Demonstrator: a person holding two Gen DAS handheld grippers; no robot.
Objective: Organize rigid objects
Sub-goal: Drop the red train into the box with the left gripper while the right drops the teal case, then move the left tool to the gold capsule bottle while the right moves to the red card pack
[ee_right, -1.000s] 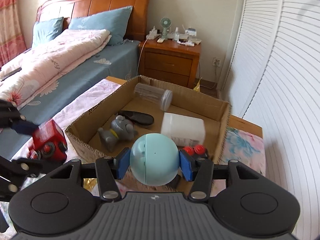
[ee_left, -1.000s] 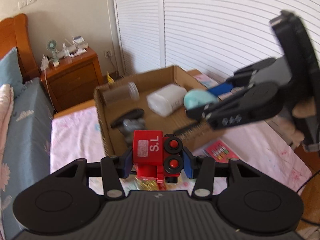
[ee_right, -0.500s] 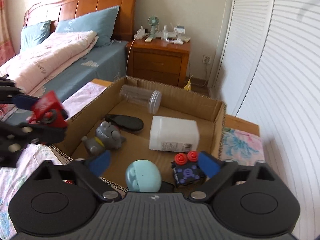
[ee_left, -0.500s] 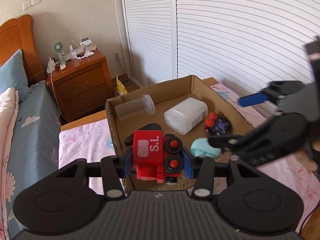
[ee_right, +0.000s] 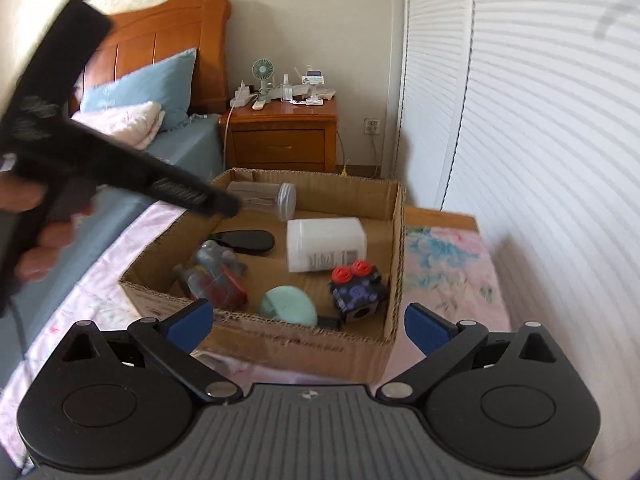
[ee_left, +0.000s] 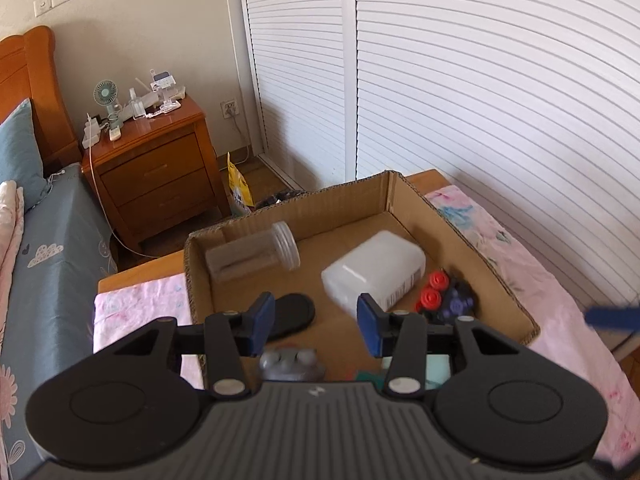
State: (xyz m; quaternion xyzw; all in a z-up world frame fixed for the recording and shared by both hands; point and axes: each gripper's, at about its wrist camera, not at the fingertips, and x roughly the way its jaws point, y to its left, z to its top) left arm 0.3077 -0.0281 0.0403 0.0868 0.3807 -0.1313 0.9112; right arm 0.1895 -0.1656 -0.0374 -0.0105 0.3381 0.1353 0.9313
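Left gripper (ee_left: 316, 326): fingers apart, empty;
Right gripper (ee_right: 306, 322): spread wide (empty);
Cardboard box (ee_right: 394, 232): holds teal ball (ee_right: 288, 304)

wooden nightstand (ee_left: 154, 176), small fan (ee_left: 107, 94), blue pillow (ee_right: 150, 80), louvered doors (ee_left: 460, 80)

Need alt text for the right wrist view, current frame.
Open cardboard box on a pink floral cloth, seen past the empty, open right gripper. Inside lie a white plastic bottle, a clear jar, a mint-green ball, a dark cube toy with red knobs, a black oval piece and a blurred red toy. The left gripper hangs blurred over the box's left side.
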